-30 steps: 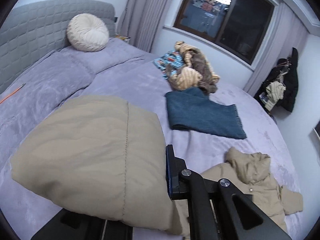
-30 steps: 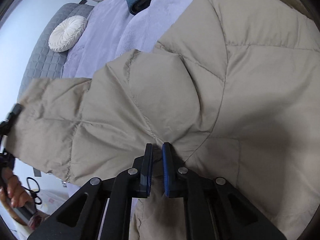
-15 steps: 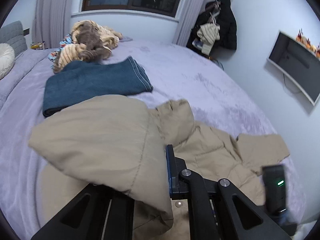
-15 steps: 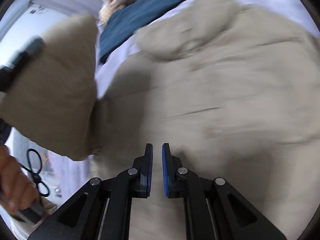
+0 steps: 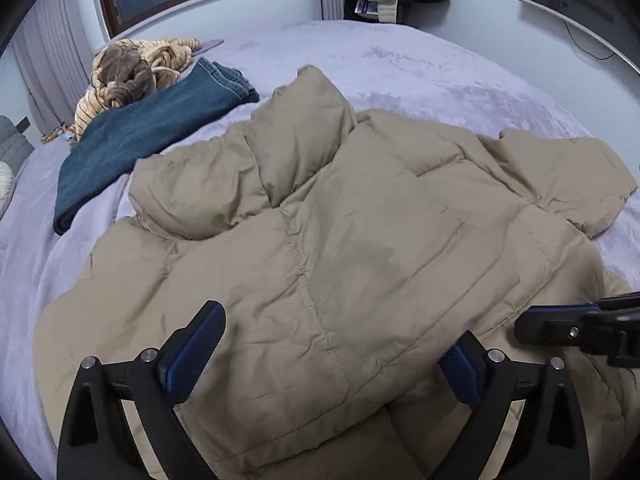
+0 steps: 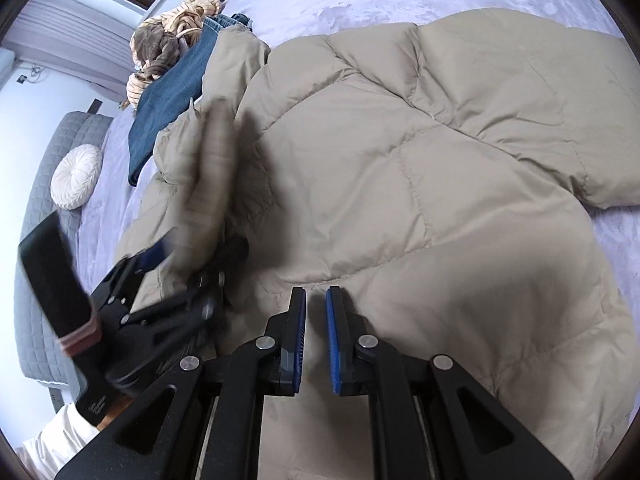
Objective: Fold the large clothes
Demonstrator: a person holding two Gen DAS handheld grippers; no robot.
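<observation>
My left gripper (image 5: 332, 344) had just sprung wide over the tan puffer jacket (image 5: 360, 240), pinching nothing; my right gripper (image 6: 316, 336) sat nearly closed, empty, at bottom center.

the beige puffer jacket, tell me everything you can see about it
The beige puffer jacket is quilted in stitched, puffy panels of smooth, slightly shiny fabric. It lies spread across the lilac bed cover, its puffy collar or hood bunched towards the folded blue denim. One sleeve lies folded across the body; the other reaches out sideways. The left gripper hangs open above it; the right gripper is nearly closed, empty.
</observation>
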